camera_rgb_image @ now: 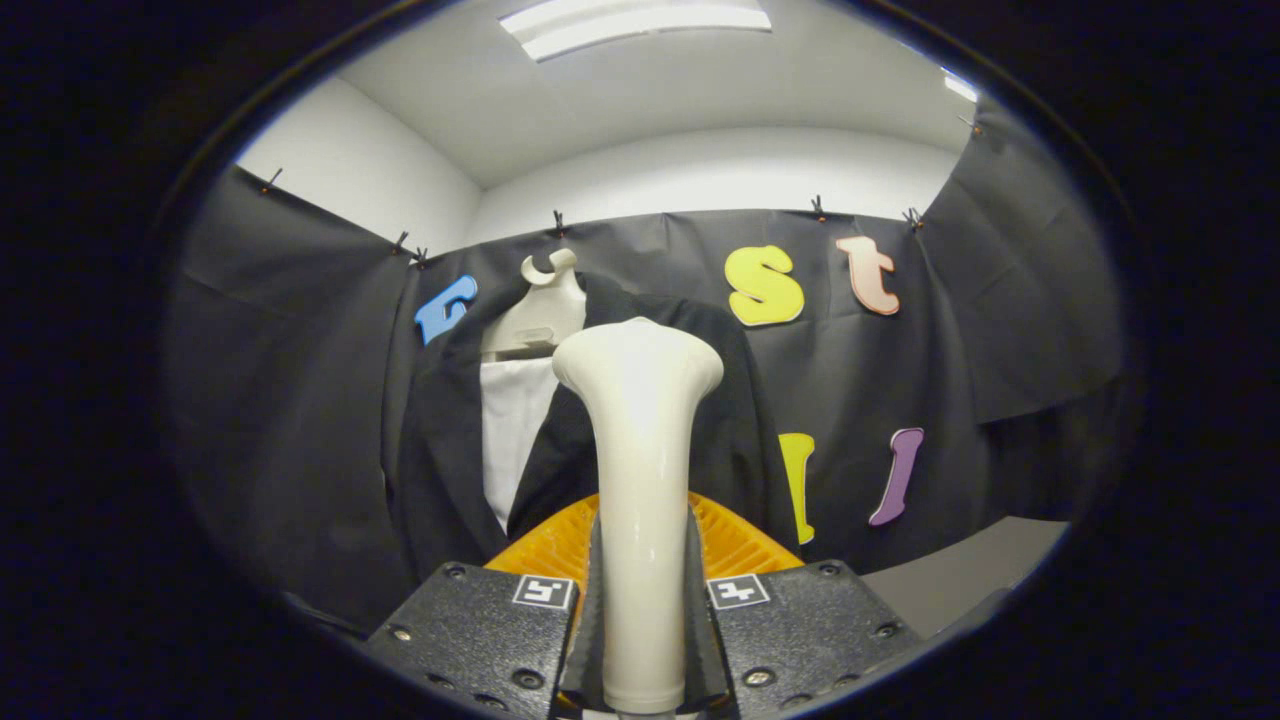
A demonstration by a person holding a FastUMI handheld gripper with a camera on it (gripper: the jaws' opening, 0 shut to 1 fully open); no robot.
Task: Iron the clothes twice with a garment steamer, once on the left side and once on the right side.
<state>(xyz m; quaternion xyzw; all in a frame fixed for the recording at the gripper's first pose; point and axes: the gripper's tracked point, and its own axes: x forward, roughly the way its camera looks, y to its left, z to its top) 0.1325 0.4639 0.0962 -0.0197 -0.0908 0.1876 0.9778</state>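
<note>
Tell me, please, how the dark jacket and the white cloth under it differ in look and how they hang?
The dark jacket is black and hangs open in front; the white cloth is pale and shows as a flat strip between the jacket's edges. The jacket spreads wide behind the steamer head, which the gripper clamps; the cloth stands beside it. Both hang on one hanger.
</note>
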